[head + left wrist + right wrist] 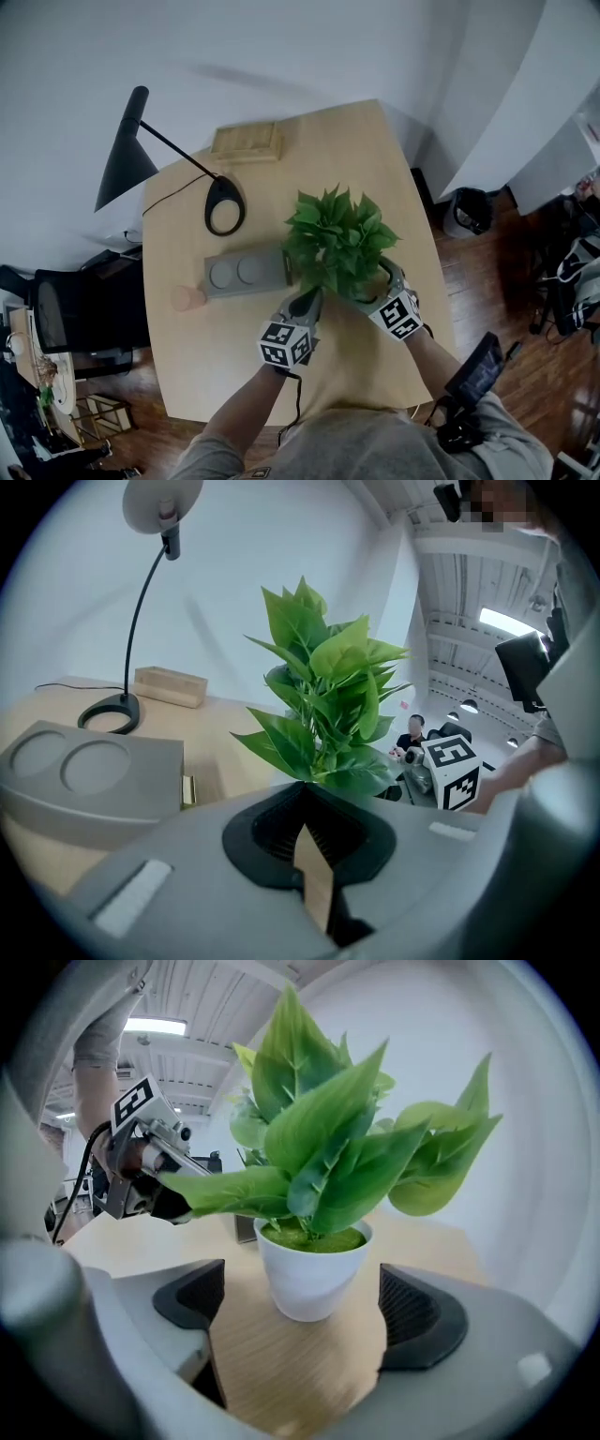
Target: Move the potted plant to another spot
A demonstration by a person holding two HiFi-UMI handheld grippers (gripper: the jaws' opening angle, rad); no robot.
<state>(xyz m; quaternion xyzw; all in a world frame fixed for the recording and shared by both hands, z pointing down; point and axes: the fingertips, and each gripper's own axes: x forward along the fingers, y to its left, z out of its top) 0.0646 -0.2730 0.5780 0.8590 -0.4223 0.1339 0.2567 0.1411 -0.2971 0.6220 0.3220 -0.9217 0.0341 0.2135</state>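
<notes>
Bracketing the white-potted leafy green plant [337, 242] with the right gripper [305, 1309]: jaws wide apart, pot between them, untouched. With the left gripper [307, 300], jaws pressed together on nothing, just beside the foliage. Standing mid-way on a pale wooden surface [216, 347], near a grey two-hollowed block [246, 272] and a black desk lamp [127, 159]; dark wood floor [487, 281] around. Broad pointed leaves, round tapered pot.

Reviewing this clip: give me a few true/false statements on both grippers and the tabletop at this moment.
1. The right gripper is open, with the white pot between its fingers, untouched. True.
2. The left gripper clamps the pot. False: its fingers are together and empty, and the plant stands beyond them.
3. The black lamp lies toppled. False: it stands upright.
4. The grey block has two round recesses. True.
</notes>
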